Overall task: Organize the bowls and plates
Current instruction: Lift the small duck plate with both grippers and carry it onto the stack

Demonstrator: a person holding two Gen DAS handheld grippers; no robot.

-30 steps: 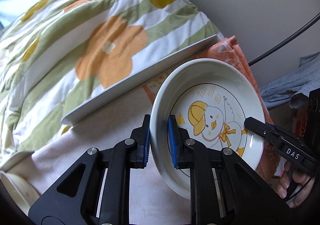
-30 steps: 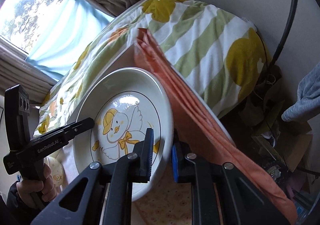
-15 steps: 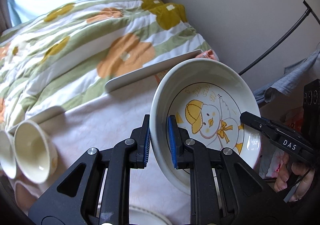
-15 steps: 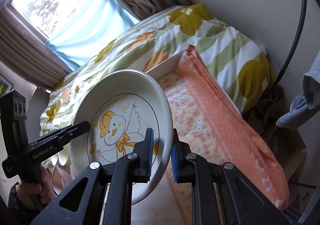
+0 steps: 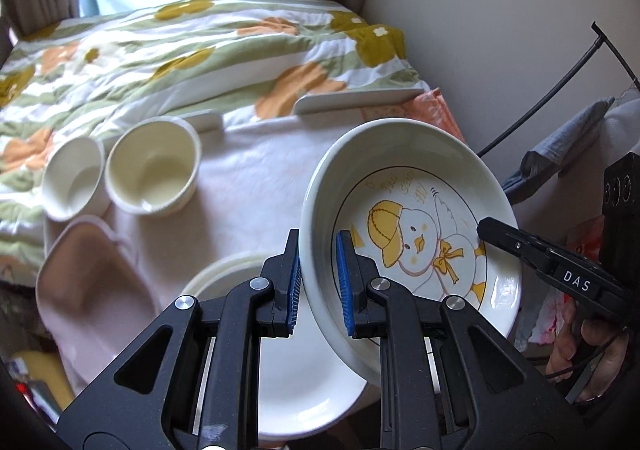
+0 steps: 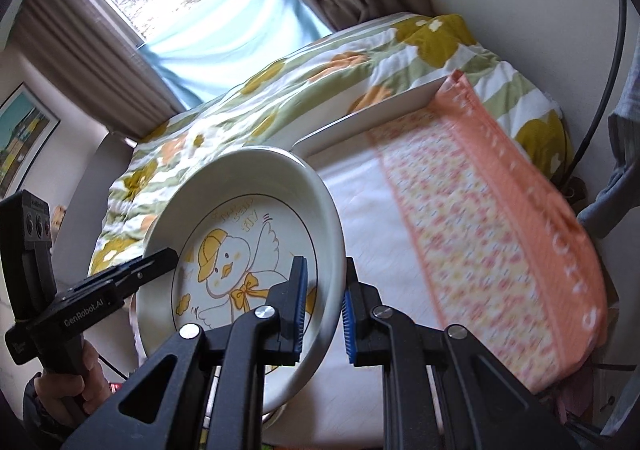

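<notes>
Beyond both of my hand-held grippers lies the bed with its green-striped floral quilt (image 5: pixel 192 61), and under them the bench draped in a pale pink cloth (image 5: pixel 248 177), with an orange patterned towel (image 6: pixel 500 217) off to my right. Between my two hand-held grippers, tilted and lifted off the bench, hangs the wide cream ceramic dish with a yellow-capped duck drawing (image 5: pixel 416 234). My left hand-held gripper (image 5: pixel 318 282) is clamped on its left rim, blue pads either side of the wall; my right hand-held gripper (image 6: pixel 323 310) pinches the opposite rim. Below my left one sits a stack of plain white plates (image 5: pixel 304 370). Ahead and left of it stand two cream bowls (image 5: pixel 152 169), side by side.
</notes>
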